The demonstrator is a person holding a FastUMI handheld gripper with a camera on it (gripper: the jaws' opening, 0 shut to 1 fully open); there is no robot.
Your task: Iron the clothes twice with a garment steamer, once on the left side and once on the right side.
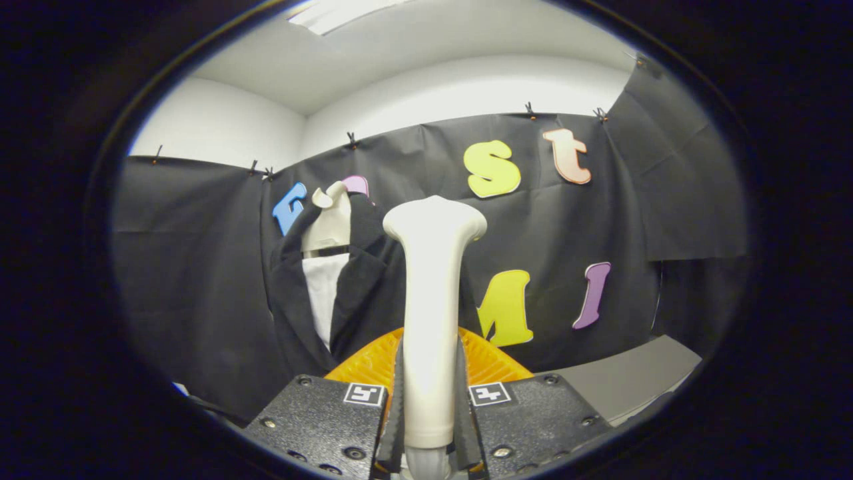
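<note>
Inside a booth draped in pinned black cloth point(566, 280), white walls and a white ceiling point(413, 73) above, with a bright ceiling light panel point(333, 13) overhead. To the right, beyond the fingers, a flat grey tabletop point(633, 373) against the cloth.

Held between the two fingers of the gripper point(430, 413): the cream-white plastic handle of a garment steamer point(433, 300), both fingers pressed against its lower shaft, closed narrowly on it from either side. Long axis upright, running straight up from the fingers; the flared, rounded head at the top, the narrower neck down at the fingers, where a grey hose end joins it.

Directly behind the steamer, just beyond the fingers, a ribbed orange plastic dome-shaped object point(370, 363), partly hidden by the handle.

Ahead and to the left of the steamer, a black jacket with a white shirt front point(313, 300) on a cream-coloured mannequin torso point(330, 223), standing upright against the cloth. Steamer head level with the garment's collar and apart from it, off to its right side; not possible to tell which way the steam face is turned.
</note>
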